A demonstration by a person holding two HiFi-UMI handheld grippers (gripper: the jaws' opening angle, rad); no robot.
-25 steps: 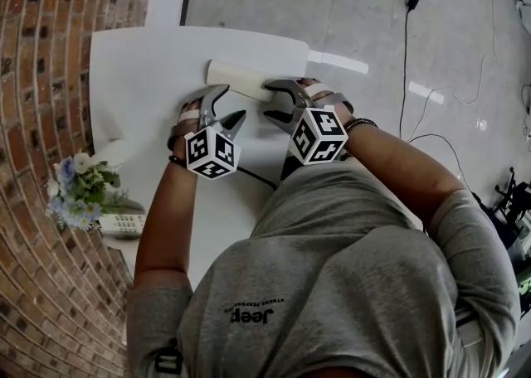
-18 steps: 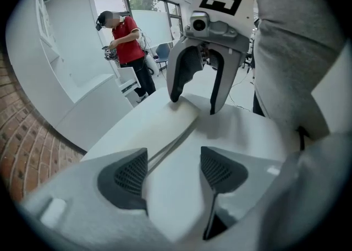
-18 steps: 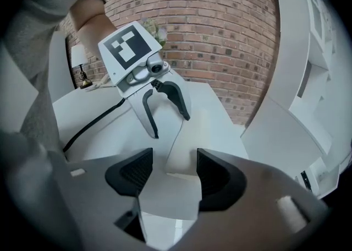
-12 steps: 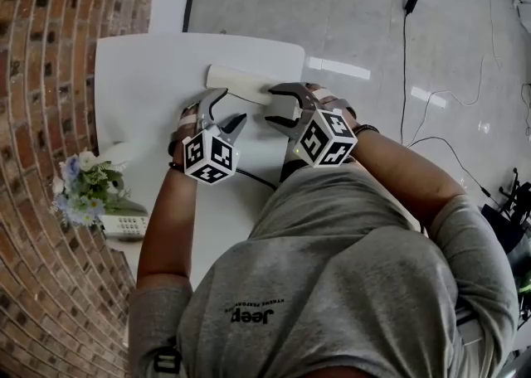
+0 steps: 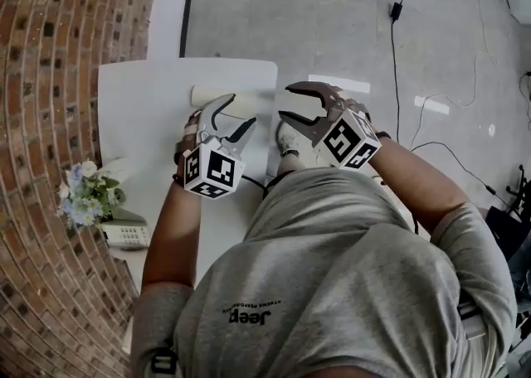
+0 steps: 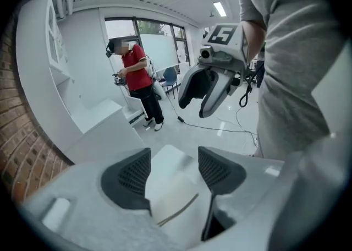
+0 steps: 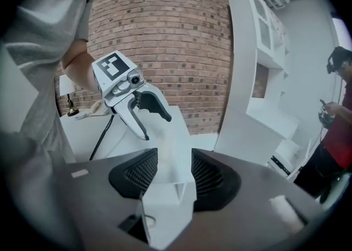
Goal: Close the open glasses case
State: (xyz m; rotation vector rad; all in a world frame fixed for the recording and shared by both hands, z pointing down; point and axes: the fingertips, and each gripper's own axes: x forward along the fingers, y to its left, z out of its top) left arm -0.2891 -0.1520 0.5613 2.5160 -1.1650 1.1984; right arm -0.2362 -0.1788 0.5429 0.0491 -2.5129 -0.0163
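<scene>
The cream glasses case (image 5: 217,96) lies at the far edge of the white table (image 5: 141,119), lid down, with a thin dark seam along its side (image 6: 179,207). My left gripper (image 5: 229,117) hangs above the table just short of the case. Its jaws are open and closing, with nothing held; the case only shows far below through the gap. My right gripper (image 5: 297,108) is raised beside the table's right edge, over the floor. Its jaws are also open and closing, and hold nothing. Each gripper shows in the other's view: the right gripper (image 6: 206,87), the left gripper (image 7: 144,107).
A bunch of flowers (image 5: 83,194) and a white handset (image 5: 124,235) sit at the table's near left by the brick wall (image 5: 50,53). A black cable (image 5: 259,183) crosses the table. A person in a red shirt (image 6: 135,74) stands by white shelving (image 7: 261,68).
Both grippers have lifted off the case and drawn back from it. The right one swung out past the table's right edge. Both pairs of jaws stand a little narrower.
</scene>
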